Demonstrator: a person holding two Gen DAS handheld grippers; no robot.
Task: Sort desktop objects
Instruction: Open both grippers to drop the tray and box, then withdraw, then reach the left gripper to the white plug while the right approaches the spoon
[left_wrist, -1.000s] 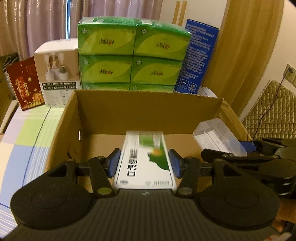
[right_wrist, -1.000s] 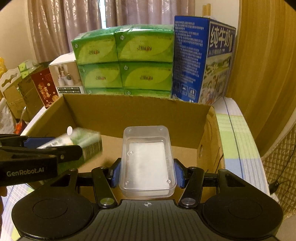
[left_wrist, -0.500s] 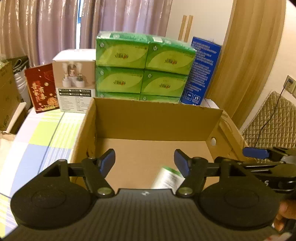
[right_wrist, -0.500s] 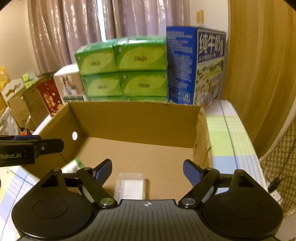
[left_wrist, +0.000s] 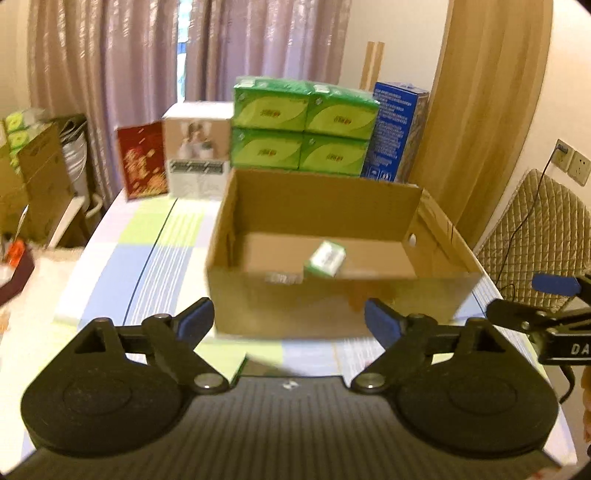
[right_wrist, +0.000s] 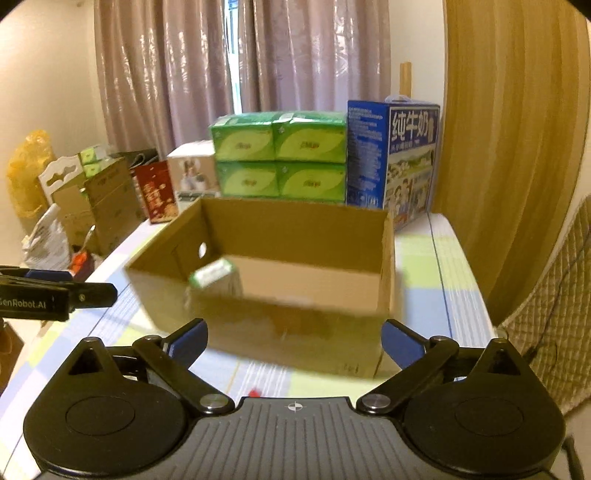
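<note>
An open cardboard box (left_wrist: 332, 306) (right_wrist: 280, 328) stands on the checked tablecloth. A small green and white carton (left_wrist: 325, 258) (right_wrist: 214, 278) lies inside it near the front wall. The clear plastic container is hidden behind that wall. My left gripper (left_wrist: 289, 321) hangs in front of the box, its jaws still opening, nothing between them. My right gripper (right_wrist: 294, 338) is likewise in front of the box, jaws opening wide and empty. In each view, the other gripper shows at the frame's edge.
Behind the box stand green tissue packs (left_wrist: 303, 129), a blue milk carton (right_wrist: 391, 162), a white product box (left_wrist: 195, 147) and a red gift bag (left_wrist: 142, 162). Cardboard boxes (right_wrist: 99, 199) crowd the left; a quilted chair (left_wrist: 532, 229) stands right.
Both grippers let go of their loads, the carton and the clear container, which dropped into the box. Both then opened wider and pulled back and up, clear of the box.
</note>
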